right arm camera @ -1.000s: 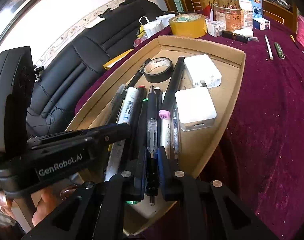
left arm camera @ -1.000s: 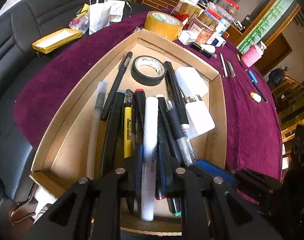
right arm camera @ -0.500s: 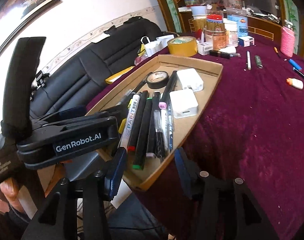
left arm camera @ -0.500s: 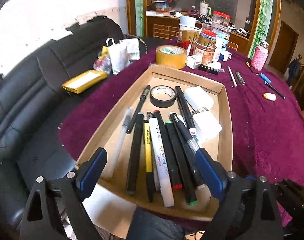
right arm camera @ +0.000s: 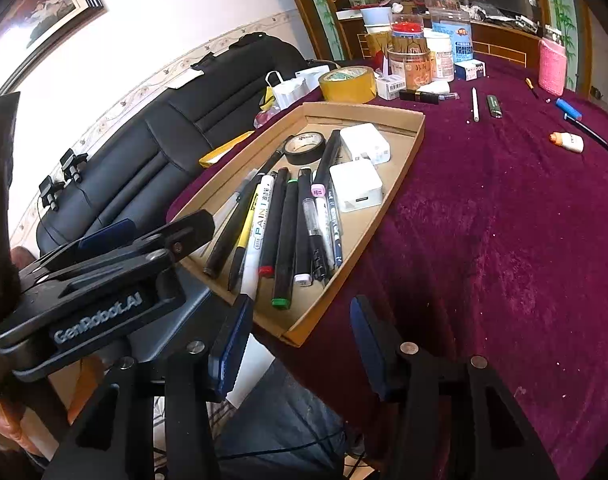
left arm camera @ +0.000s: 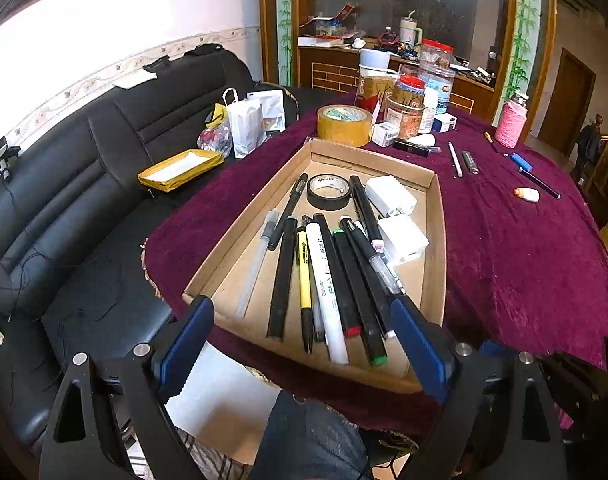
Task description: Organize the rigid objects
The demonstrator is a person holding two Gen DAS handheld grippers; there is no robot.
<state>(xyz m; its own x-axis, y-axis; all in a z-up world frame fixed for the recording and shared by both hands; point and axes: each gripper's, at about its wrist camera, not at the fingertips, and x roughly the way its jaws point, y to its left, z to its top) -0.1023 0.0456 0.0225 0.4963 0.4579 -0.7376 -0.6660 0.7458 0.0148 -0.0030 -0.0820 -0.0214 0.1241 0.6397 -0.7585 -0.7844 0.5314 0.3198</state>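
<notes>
Left gripper (left arm camera: 300,344) jaws wide apart, nothing btwn them, hanging above the near end of the cardboard tray (left arm camera: 435,240). Right gripper (right arm camera: 300,344) also spread, empty, off the tray's near right corner over the purple cloth (right arm camera: 504,220).

Tray sits straight ahead of the left gripper, ahead-left of the right one. Inside: row of pens and markers (left arm camera: 328,280) lying lengthwise side by side, tips toward the grippers; white paint marker (left arm camera: 326,288) mid-row, green-capped marker (left arm camera: 362,296) right of it, yellow pen (left arm camera: 303,276) left of it. Black tape roll (left arm camera: 329,192) at the far end. Two white chargers (left arm camera: 402,236) along the tray's right side, touching the pens.

Farther out, past the tray: yellow tape roll (left arm camera: 344,125), jars (left arm camera: 408,112). Loose pens (right arm camera: 475,105) on the cloth, far right of both grippers.
</notes>
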